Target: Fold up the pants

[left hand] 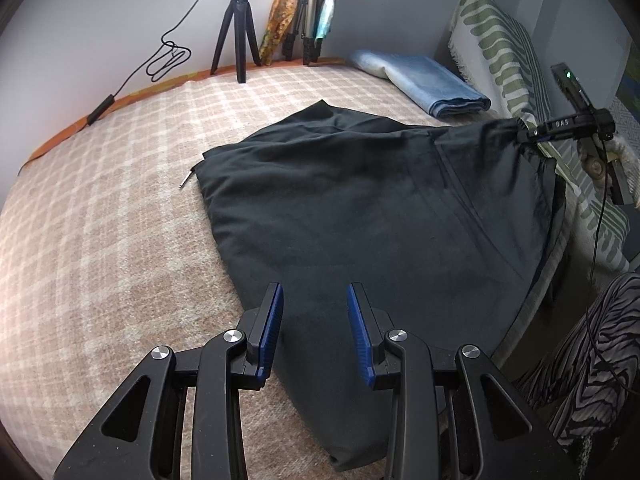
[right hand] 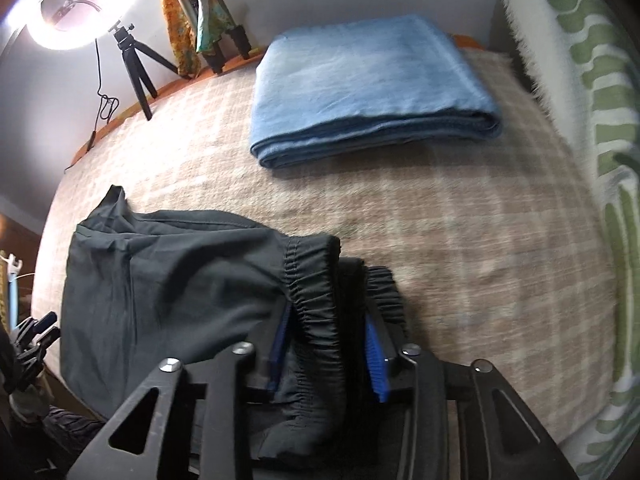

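Black pants (left hand: 360, 216) lie spread on a checked beige bed cover (left hand: 120, 200). My left gripper (left hand: 316, 300) is open and empty, its blue pads just above the near end of the pants. My right gripper (left hand: 524, 134) is at the far right, shut on the elastic waistband and lifting that corner. In the right wrist view the gathered waistband (right hand: 316, 300) sits between the blue pads of my right gripper (right hand: 326, 332), and the rest of the pants (right hand: 168, 280) hang to the left. A drawstring tip (left hand: 185, 181) pokes out at the pants' left edge.
A folded blue blanket (right hand: 372, 88) lies on the bed beyond the pants. A ring light on a small tripod (left hand: 238, 28) and its cable stand at the back wall. A green-patterned pillow (left hand: 504, 52) lines the right side. The bed edge runs at the right.
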Action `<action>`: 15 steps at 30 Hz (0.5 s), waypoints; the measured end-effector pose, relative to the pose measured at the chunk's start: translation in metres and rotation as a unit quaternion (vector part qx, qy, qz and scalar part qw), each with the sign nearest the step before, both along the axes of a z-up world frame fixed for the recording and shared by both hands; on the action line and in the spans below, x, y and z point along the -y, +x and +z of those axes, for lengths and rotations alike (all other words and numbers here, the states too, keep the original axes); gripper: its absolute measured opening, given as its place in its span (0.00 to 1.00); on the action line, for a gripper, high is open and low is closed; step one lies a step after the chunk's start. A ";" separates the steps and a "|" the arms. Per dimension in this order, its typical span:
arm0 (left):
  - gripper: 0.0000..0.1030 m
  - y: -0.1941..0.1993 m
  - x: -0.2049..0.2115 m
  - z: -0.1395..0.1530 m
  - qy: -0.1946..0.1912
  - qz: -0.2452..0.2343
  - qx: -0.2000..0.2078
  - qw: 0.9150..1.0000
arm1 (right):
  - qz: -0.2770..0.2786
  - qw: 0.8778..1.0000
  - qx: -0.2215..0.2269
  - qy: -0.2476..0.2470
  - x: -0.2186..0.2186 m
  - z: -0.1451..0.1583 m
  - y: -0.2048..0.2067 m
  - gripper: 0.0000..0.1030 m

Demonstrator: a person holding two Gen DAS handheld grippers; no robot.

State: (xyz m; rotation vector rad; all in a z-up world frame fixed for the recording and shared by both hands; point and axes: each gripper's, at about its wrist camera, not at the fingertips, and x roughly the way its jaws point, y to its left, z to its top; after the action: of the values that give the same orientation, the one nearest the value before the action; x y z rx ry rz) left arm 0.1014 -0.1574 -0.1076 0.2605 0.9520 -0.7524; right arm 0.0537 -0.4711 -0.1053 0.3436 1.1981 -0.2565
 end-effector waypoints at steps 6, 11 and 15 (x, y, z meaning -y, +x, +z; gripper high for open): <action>0.30 -0.005 -0.003 -0.001 0.001 0.002 -0.001 1.000 | 0.022 0.996 0.074 -0.040 -0.036 0.032 -0.016 0.41; 0.32 -0.009 -0.013 -0.006 0.000 0.007 -0.018 1.000 | 0.051 0.996 0.057 -0.044 -0.059 0.014 -0.015 0.41; 0.37 -0.008 -0.028 -0.014 -0.007 0.026 -0.044 0.999 | 0.033 0.999 0.030 -0.032 -0.052 -0.010 -0.015 0.41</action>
State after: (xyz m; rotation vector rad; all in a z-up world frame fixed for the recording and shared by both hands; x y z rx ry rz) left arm 0.0935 -0.1298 -0.1213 0.1897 1.0329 -0.7271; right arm 0.0390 -0.4192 -0.1157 0.2552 1.1371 -0.2252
